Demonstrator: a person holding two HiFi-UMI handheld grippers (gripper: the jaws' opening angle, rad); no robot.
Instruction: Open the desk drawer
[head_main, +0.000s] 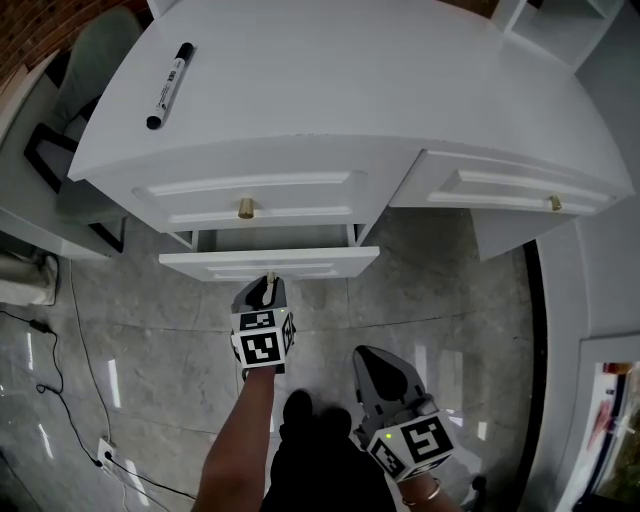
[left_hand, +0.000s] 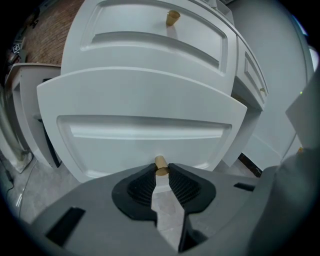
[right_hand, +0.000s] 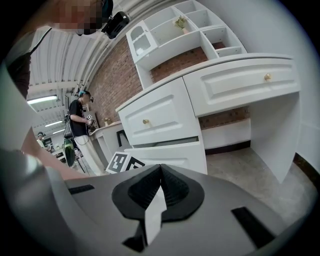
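Note:
The white desk (head_main: 350, 80) has two stacked drawers at its left. The lower drawer (head_main: 300, 262) stands pulled partly out, its dark opening showing above its front. My left gripper (head_main: 268, 287) is shut on that drawer's small brass knob (head_main: 270, 277). In the left gripper view the ribbed pads (left_hand: 145, 182) press on the knob (left_hand: 161, 164) from both sides, just below the drawer front (left_hand: 140, 115). My right gripper (head_main: 372, 362) hangs lower right over the floor, shut and empty, with its jaws (right_hand: 160, 170) meeting at the tip.
The upper drawer (head_main: 250, 195) with its own brass knob (head_main: 245, 208) is closed, as is the right-hand drawer (head_main: 510, 190). A black-capped marker (head_main: 169, 85) lies on the desk top. A grey chair (head_main: 85, 70) stands at the left. Cables (head_main: 60, 330) run over the grey tiles. A person (right_hand: 80, 120) stands far off.

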